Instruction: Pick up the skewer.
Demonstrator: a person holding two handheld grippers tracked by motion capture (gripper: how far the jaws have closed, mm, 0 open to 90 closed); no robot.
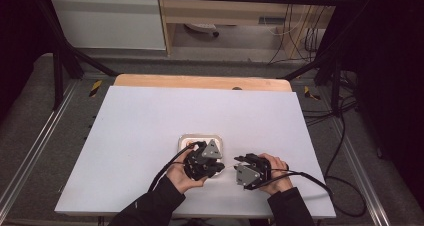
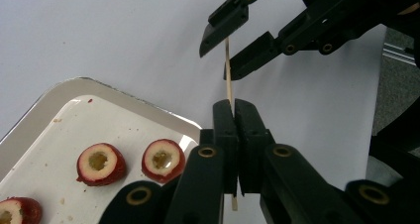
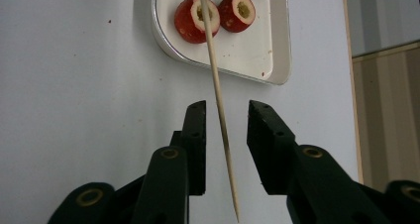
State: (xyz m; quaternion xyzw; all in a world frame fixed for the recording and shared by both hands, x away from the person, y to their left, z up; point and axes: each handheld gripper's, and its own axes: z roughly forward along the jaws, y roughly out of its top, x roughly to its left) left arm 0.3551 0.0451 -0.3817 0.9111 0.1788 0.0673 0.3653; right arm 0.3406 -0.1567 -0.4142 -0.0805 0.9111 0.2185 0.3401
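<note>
Jaws of the left gripper (image 2: pixel 234 116) clamp a wooden skewer (image 2: pixel 229 80); the right gripper (image 3: pixel 225 120) stands released around it, beside the tray (image 2: pixel 59 92) of fruit halves (image 2: pixel 163 159).

The high view looks forward and down over the whole bench (image 1: pixel 150 121) from afar. Both gripper views sit close, facing each other along the skewer (image 3: pixel 218 100), sharing the tray (image 2: pixel 143 110).

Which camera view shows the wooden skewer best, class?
The right gripper view: the skewer runs nearly full length between the open right gripper. The left gripper view shows a short stretch clamped by the left gripper. In the high view it is too small to make out.
</note>
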